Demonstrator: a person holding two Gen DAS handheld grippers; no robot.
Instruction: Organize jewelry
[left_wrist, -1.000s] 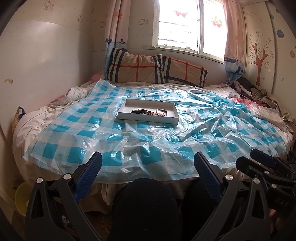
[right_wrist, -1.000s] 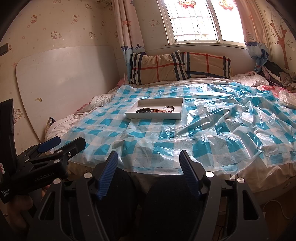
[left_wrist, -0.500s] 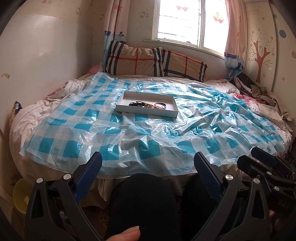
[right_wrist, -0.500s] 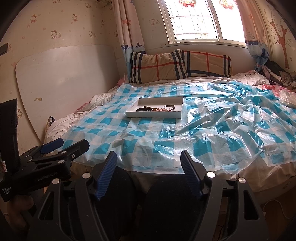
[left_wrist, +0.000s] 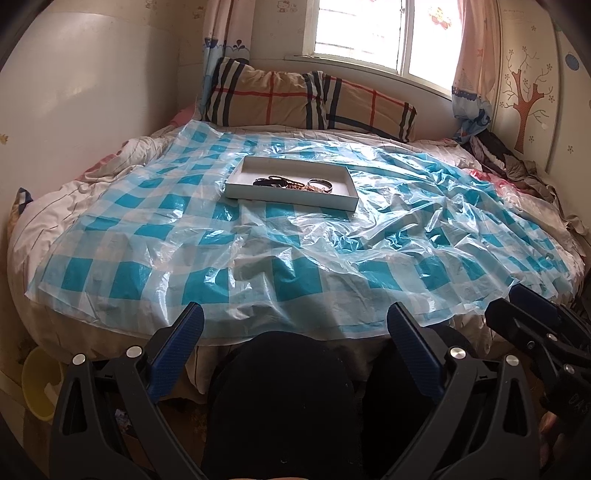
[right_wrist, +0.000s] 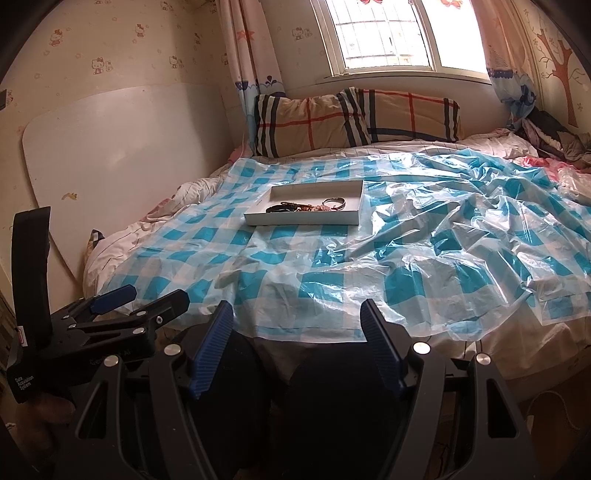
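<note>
A shallow white tray (left_wrist: 291, 192) sat on the blue-checked plastic sheet (left_wrist: 295, 258) covering the bed, well short of the 2 plaid pillows (left_wrist: 310, 99). Inside the tray lay dark hair ties (left_wrist: 271, 181), a beaded piece (left_wrist: 295, 186) and a metal bangle (left_wrist: 320, 184). Nearer than the tray, at the bed's edge, the left gripper (left_wrist: 295, 325) and right gripper (right_wrist: 297, 325) both hung with jaws spread, empty.
</note>
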